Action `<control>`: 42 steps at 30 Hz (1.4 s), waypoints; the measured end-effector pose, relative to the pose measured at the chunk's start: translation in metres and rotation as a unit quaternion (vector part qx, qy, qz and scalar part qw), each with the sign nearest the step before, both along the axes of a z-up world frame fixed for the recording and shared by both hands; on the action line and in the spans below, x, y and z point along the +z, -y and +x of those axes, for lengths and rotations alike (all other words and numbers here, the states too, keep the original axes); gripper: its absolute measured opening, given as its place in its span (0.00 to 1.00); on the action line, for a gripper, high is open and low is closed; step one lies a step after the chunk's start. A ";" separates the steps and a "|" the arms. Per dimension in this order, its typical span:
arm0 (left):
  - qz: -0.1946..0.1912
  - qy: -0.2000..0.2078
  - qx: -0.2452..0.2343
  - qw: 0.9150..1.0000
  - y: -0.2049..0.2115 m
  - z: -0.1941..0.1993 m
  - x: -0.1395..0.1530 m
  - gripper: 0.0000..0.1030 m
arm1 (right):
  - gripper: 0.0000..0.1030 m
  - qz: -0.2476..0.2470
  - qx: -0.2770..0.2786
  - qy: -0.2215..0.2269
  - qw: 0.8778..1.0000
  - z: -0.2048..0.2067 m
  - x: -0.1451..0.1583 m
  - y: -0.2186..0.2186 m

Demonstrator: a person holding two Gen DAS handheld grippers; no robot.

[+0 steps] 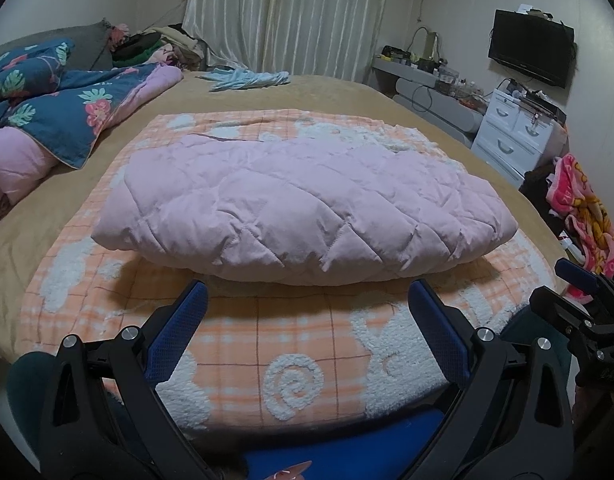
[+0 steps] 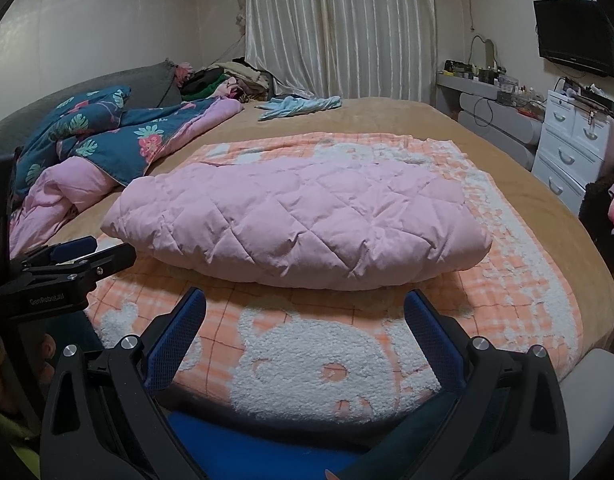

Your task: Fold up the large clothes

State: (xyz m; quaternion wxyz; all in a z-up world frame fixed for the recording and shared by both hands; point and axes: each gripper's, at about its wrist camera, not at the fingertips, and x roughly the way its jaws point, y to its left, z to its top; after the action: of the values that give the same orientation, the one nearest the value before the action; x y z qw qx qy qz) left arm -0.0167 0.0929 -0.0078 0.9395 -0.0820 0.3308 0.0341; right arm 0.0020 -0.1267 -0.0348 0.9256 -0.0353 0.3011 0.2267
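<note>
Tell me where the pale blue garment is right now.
The pale blue garment lies on the far end of the tan bedspread, just before the white curtains, beyond the folded pink quilted coat.

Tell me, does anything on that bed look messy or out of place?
The folded pink quilted garment lies neatly on the orange checked blanket. A crumpled light blue cloth lies loose near the far edge, and the floral duvet is bunched up at the left.

Dim, warm indoor light from overhead — soft shadow pools under the near edge of the pink quilted garment [image 1: 303,208]; fisheye bends both views' edges, corners black; distant shelves slightly soft, grainy.
</note>
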 end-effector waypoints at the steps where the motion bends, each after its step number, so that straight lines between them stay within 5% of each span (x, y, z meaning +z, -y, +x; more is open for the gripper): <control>1: 0.001 0.000 0.001 1.000 -0.001 0.000 0.000 0.91 | 0.96 0.000 0.000 -0.001 1.000 0.000 0.000 0.000; 42: 0.013 0.001 0.004 1.000 -0.003 -0.004 0.004 0.91 | 0.96 0.001 0.000 0.007 1.000 -0.002 0.002 -0.001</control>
State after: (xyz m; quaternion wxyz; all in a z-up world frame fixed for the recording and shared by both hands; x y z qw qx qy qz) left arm -0.0210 0.0964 -0.0042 0.9407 -0.0709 0.3291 0.0417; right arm -0.0001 -0.1260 -0.0332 0.9278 -0.0356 0.2944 0.2264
